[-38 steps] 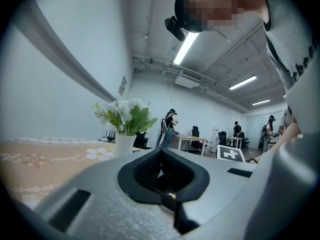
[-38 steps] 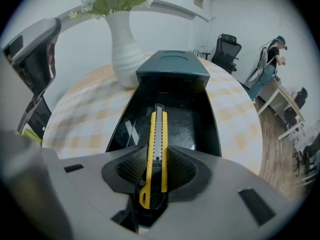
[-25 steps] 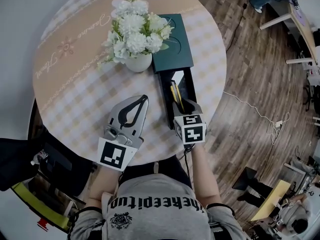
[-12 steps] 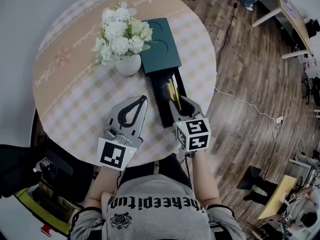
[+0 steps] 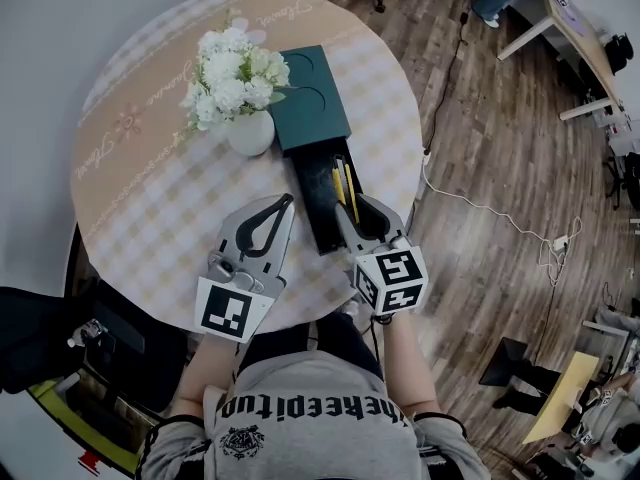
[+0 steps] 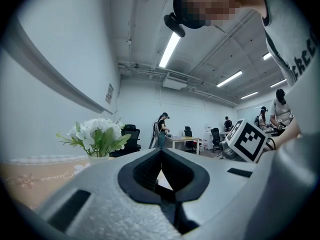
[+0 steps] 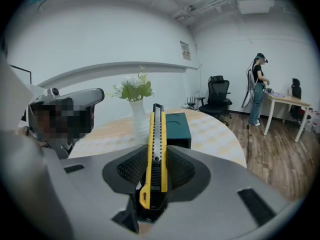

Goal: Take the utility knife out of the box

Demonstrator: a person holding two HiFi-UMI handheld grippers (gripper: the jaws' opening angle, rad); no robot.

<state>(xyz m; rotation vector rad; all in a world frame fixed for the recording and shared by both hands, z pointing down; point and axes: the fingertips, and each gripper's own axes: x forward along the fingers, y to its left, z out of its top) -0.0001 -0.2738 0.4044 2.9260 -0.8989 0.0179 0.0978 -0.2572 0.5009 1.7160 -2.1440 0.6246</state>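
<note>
My right gripper (image 5: pixel 352 206) (image 7: pixel 156 156) is shut on a yellow and black utility knife (image 5: pixel 346 182) (image 7: pixel 156 144), which sticks out forward past the jaws. It hangs over the pulled-out black tray (image 5: pixel 314 200) of the dark green box (image 5: pixel 312 96) (image 7: pixel 177 127), above the tray's right side. To the left, my left gripper (image 5: pixel 288 201) (image 6: pixel 161 154) hovers over the table with its jaw tips together and nothing between them.
A white vase of white flowers (image 5: pixel 236 96) (image 6: pixel 97 134) stands just left of the box on the round checked table (image 5: pixel 150 188). The table edge (image 5: pixel 418 183) runs close to my right gripper, with wooden floor and a cable (image 5: pixel 480 204) beyond. A desk (image 5: pixel 570 18) stands at the far right.
My right gripper has lifted toward the camera with the knife in its jaws, up out of the black tray. My left gripper has risen a little.
</note>
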